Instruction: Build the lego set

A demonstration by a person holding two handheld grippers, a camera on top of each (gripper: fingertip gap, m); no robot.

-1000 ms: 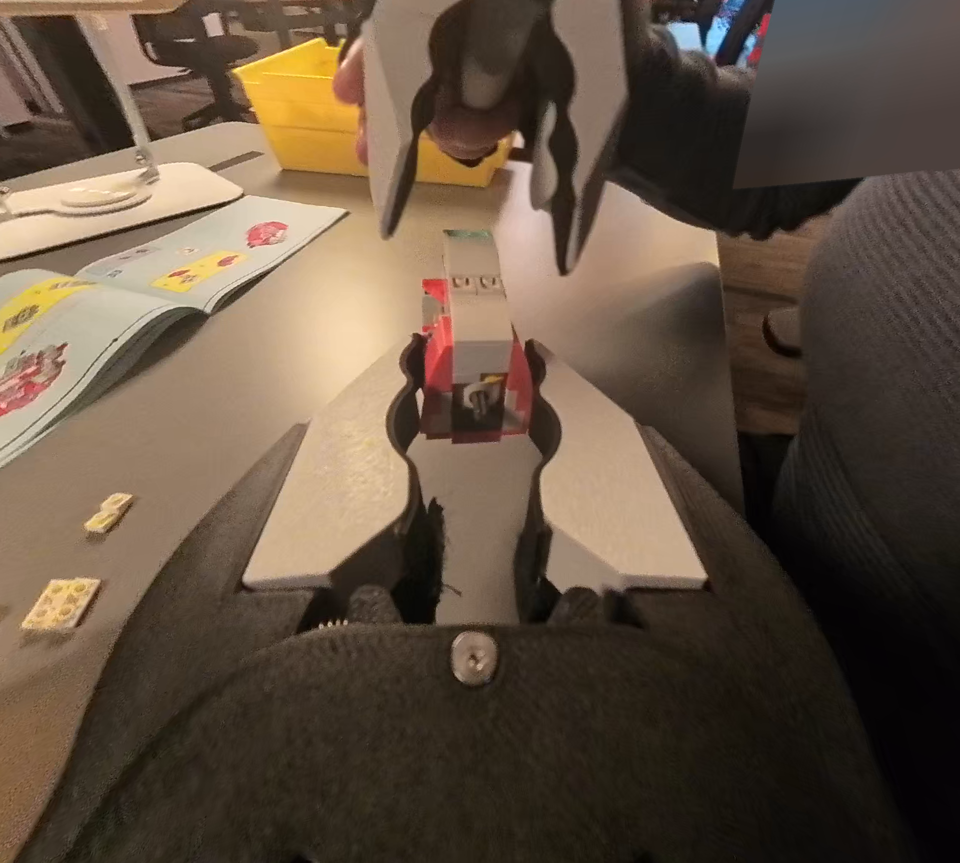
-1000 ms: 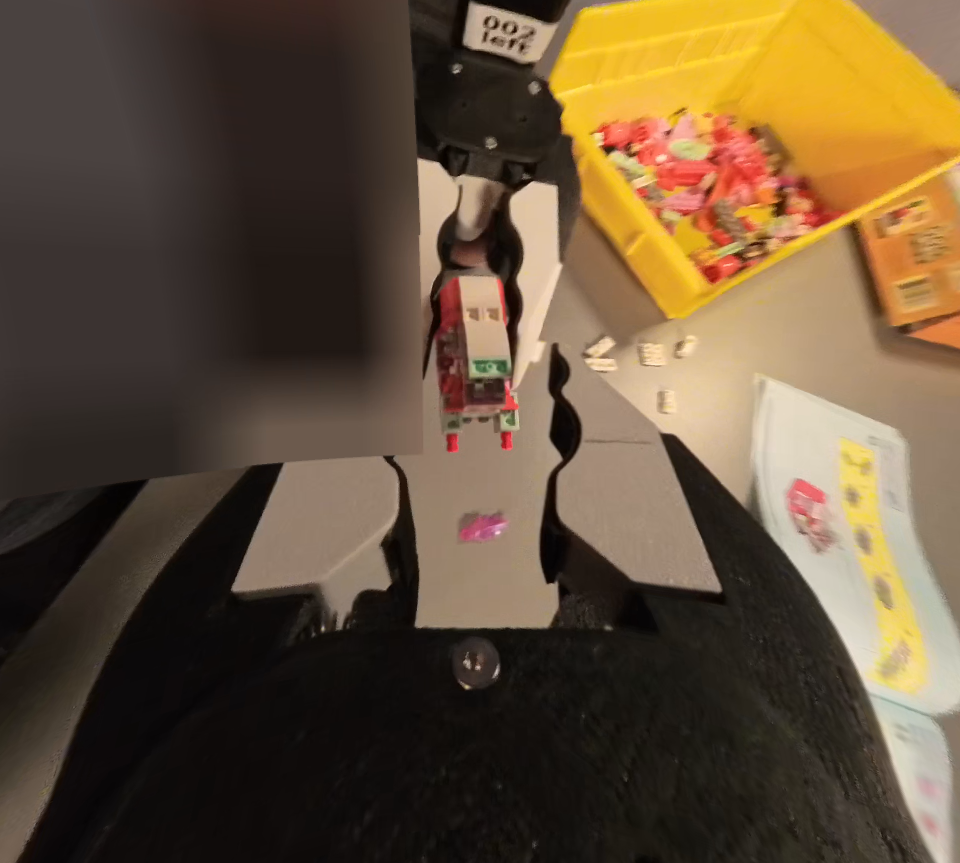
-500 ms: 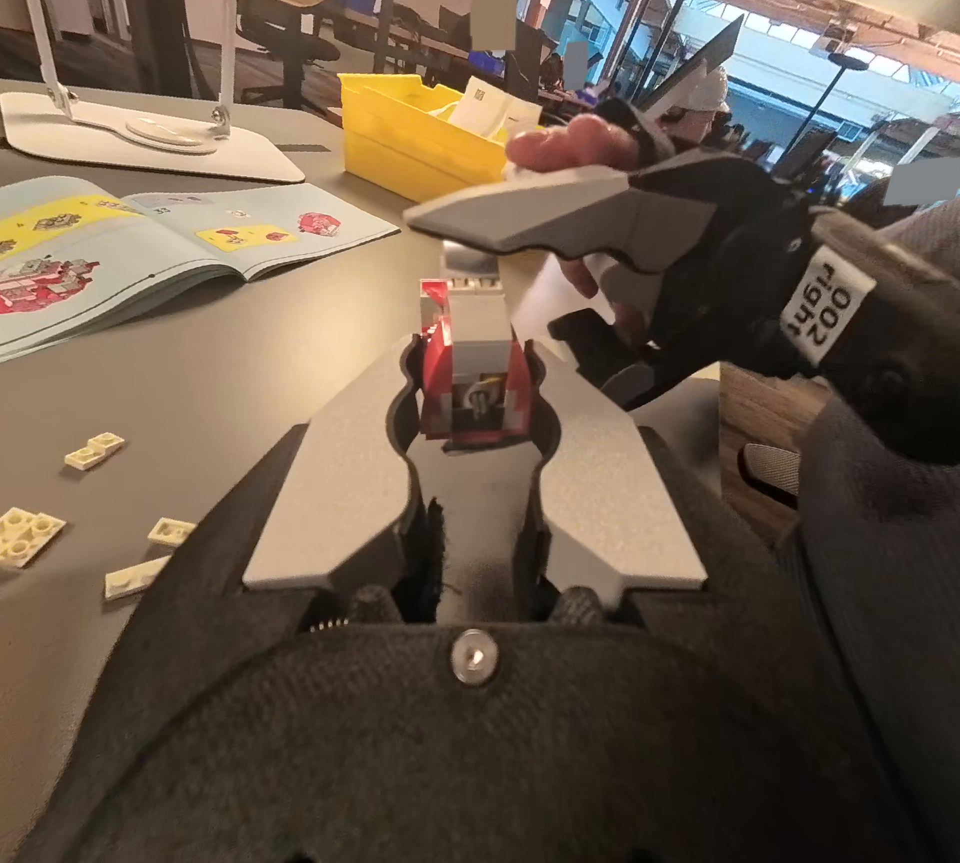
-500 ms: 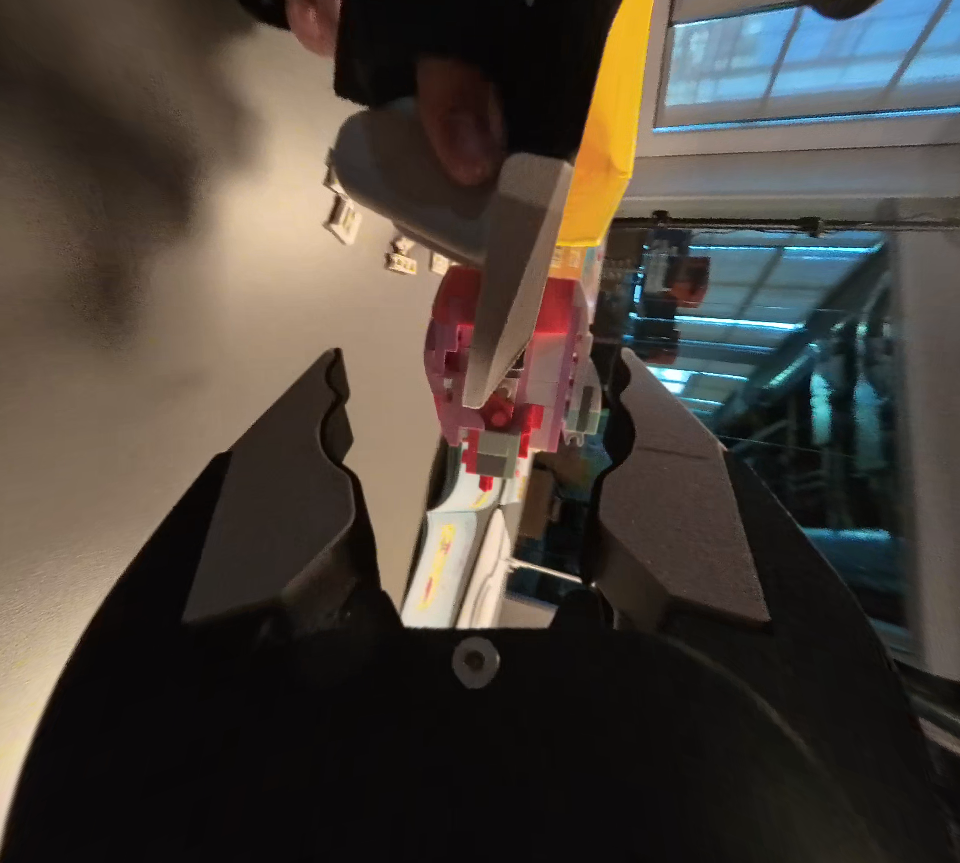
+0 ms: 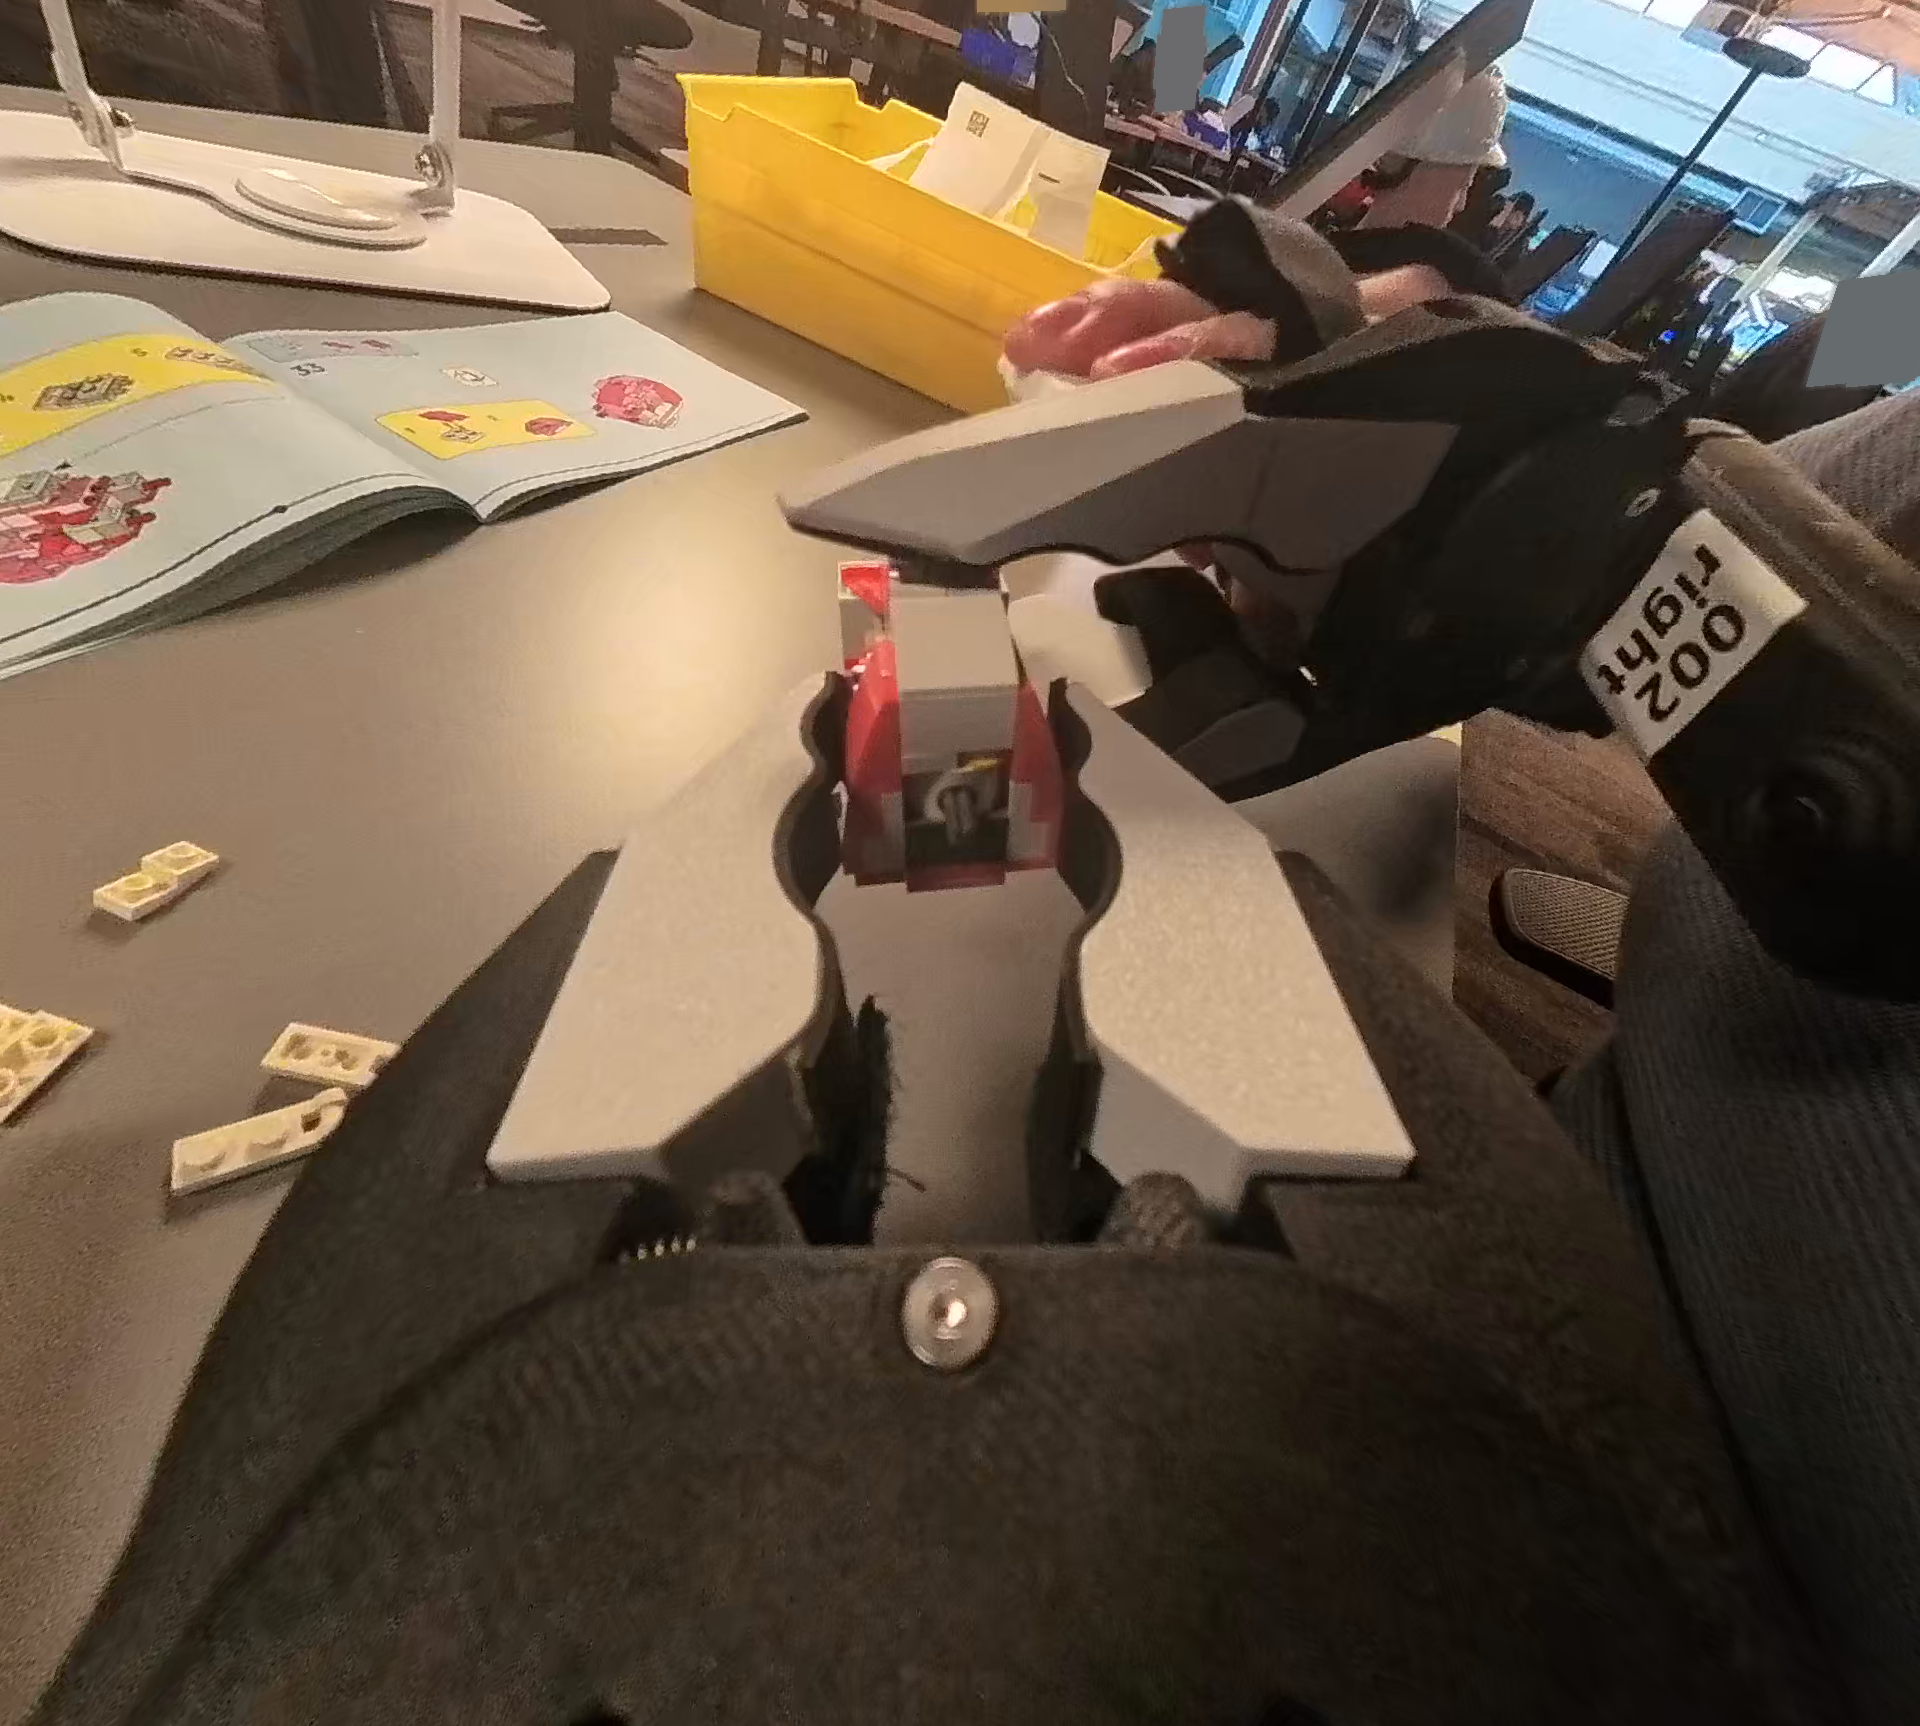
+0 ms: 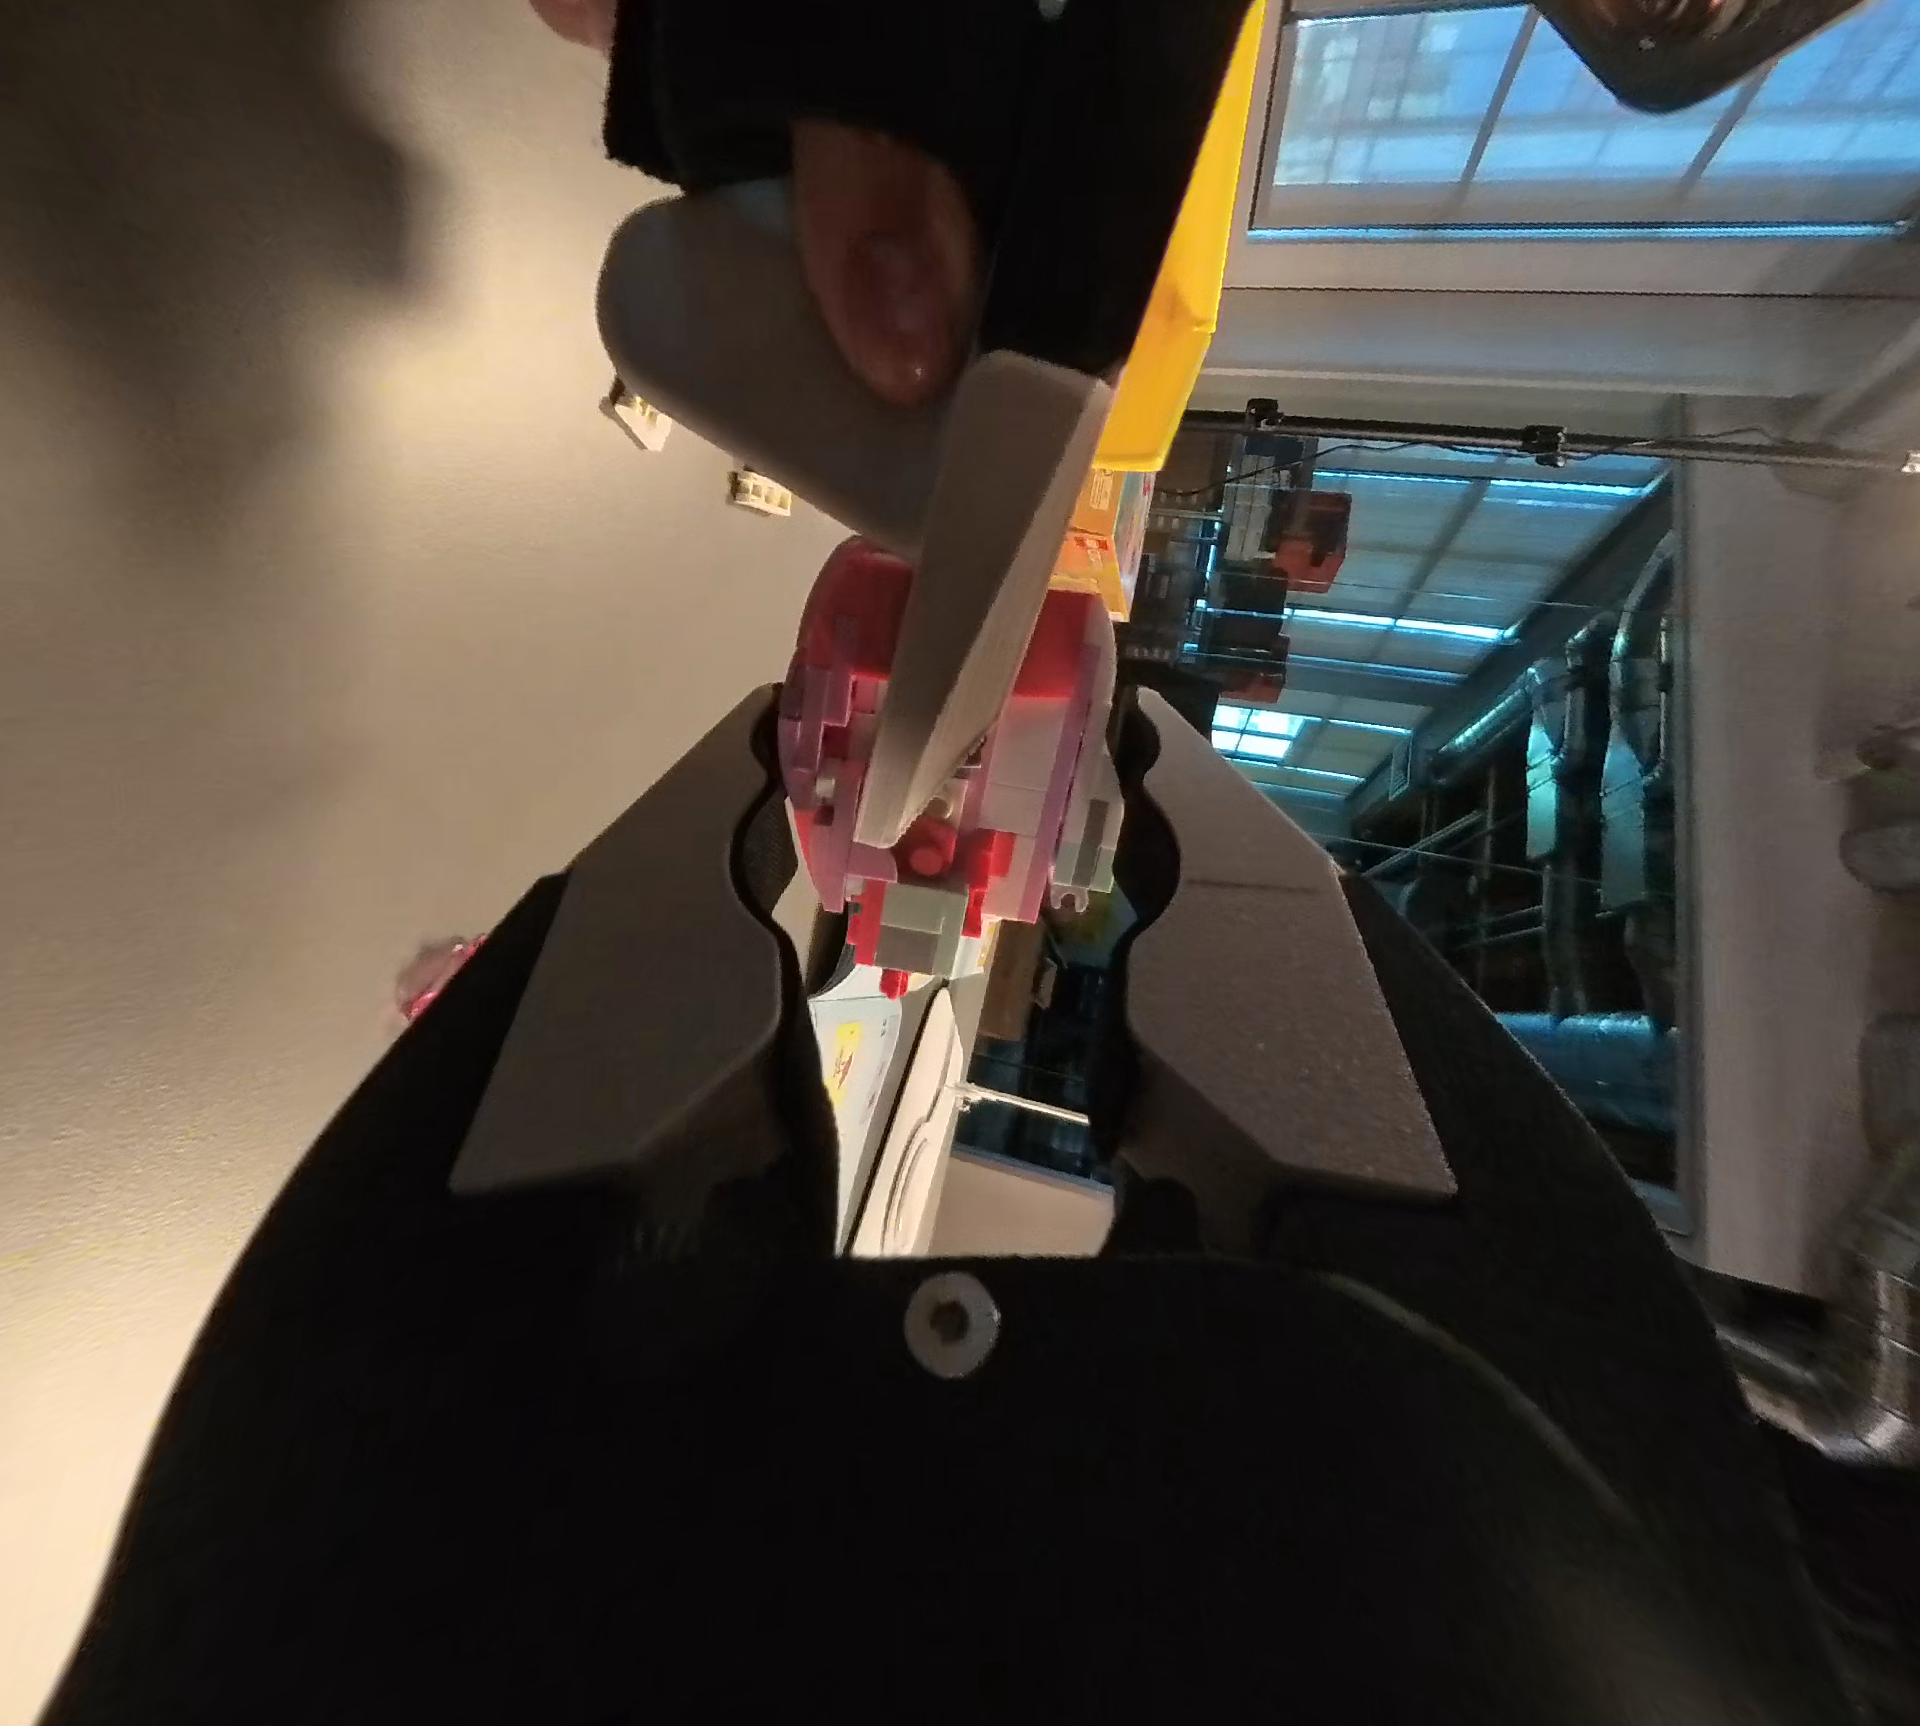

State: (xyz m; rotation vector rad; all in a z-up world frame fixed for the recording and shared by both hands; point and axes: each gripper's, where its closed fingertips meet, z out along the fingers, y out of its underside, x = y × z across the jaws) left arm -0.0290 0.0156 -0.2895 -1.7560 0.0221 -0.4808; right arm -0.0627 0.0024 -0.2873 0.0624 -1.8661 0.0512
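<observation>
Left wrist view: the left gripper (image 5: 951,746) is clamped on a red-and-grey toy-brick model (image 5: 948,741) above the grey table (image 5: 416,741). A white printed tag marks the right gripper (image 5: 914,575). A yellow plastic bin (image 5: 883,253) holds white paper slips; an illustrated booklet (image 5: 343,440) lies open.

Right wrist view: the right gripper (image 6: 951,783) closes on the model (image 6: 997,803), both pads touching.

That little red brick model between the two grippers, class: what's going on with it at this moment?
A person works two hand-held grippers above a grey table. The left gripper clamps the red and grey brick model by its sides. The right gripper, turned crosswise, closes on the same model from the far end, its pads against it. Loose cream plates, an open instruction booklet and a yellow bin lie nearby.
</observation>
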